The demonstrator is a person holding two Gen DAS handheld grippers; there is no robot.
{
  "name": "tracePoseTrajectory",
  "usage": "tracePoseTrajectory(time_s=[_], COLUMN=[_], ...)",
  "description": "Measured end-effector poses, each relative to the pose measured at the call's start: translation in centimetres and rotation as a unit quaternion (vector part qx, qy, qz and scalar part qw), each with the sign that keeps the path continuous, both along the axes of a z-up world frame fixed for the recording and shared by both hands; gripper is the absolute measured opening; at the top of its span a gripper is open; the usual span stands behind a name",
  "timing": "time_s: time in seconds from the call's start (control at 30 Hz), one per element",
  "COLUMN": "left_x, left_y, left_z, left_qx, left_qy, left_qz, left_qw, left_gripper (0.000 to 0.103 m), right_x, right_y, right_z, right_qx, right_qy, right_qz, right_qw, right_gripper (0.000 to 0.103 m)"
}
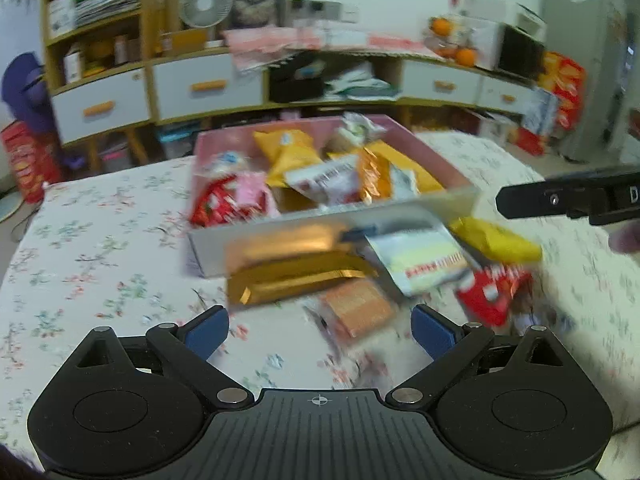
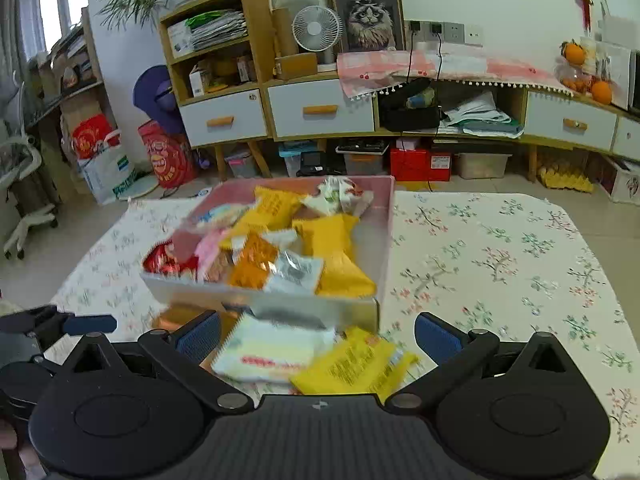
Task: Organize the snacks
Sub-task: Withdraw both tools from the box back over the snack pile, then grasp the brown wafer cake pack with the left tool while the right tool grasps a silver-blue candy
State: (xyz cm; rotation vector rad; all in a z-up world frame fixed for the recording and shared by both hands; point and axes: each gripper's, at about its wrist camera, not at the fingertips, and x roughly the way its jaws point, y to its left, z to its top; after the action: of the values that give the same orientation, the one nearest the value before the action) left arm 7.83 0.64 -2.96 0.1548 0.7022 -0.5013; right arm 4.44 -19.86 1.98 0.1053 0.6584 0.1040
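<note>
A pink open box (image 1: 436, 204) full of mixed snack packets stands on the flowered tablecloth. Loose packets lie in a blurred heap at its near wall: gold (image 1: 288, 276), white (image 1: 420, 260), yellow (image 1: 496, 240), red (image 1: 492, 292) and orange (image 1: 356, 308). My left gripper (image 1: 320, 332) hangs open just short of the heap, its blue pads wide apart and touching nothing. My right gripper (image 2: 318, 336) is open too. The white packet (image 2: 272, 352) and the yellow packet (image 2: 352, 368) lie between its pads, untouched. Behind them stands the box (image 2: 280, 304).
Bare flowered cloth (image 2: 500, 260) stretches right of the box, and more (image 1: 100, 240) on its left. A black finger (image 1: 532, 200) of the right gripper reaches in from the right edge. A low cabinet with drawers (image 2: 320, 112) lines the far wall.
</note>
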Motion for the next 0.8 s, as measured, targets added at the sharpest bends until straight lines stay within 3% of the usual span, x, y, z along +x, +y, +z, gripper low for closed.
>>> tracePoseTrajectory(time_s=[0.23,0.8], left_x=[-1.6,0.4], left_y=[-0.7,-1.6], left_z=[-2.8,-3.4], left_qx=[0.044,0.013], left_qy=[-0.011,-0.016], left_qz=[-0.052,-0.077], left_qw=[0.9976,0.9968], left_gripper=[0.099,0.102], right_x=[-3.0,-5.8], right_y=[0.2,1.0], right_z=[-2.0,-6.7], right_qx=[-0.038,-0.068], right_qy=[-0.001,0.055], right_qz=[0.035,0.105], right_qw=[0.999,0.991], right_gripper=[0.078,0.078])
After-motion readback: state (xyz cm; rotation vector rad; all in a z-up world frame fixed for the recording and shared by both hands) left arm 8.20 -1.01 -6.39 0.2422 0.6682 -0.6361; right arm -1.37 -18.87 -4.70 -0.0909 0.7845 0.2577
